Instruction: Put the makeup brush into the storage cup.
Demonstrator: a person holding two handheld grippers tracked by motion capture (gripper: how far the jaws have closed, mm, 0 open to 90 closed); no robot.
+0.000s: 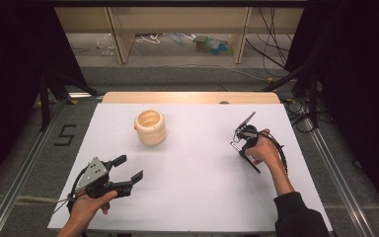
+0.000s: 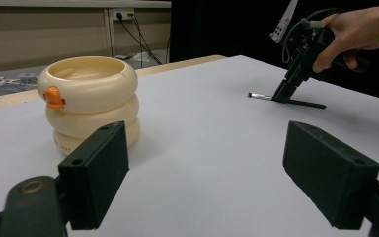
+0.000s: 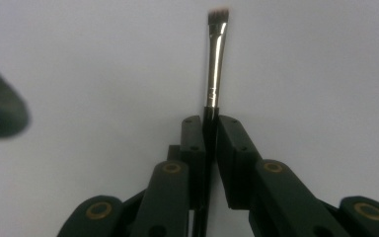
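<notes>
A thin make-up brush with a silver ferrule and short bristles lies on the white table sheet. My right gripper points down at the sheet and is shut on the brush's black handle just behind the ferrule. From above, this gripper is at the right of the table, and the brush handle trails toward the person. My left gripper hovers open at the front left, nothing between its fingers. A cream ringed cup with a small orange duck stands upright at the back left.
The left gripper view looks across the cup to the right gripper and its brush. Metal rails flank the table. Cables and shelf legs lie on the floor beyond it.
</notes>
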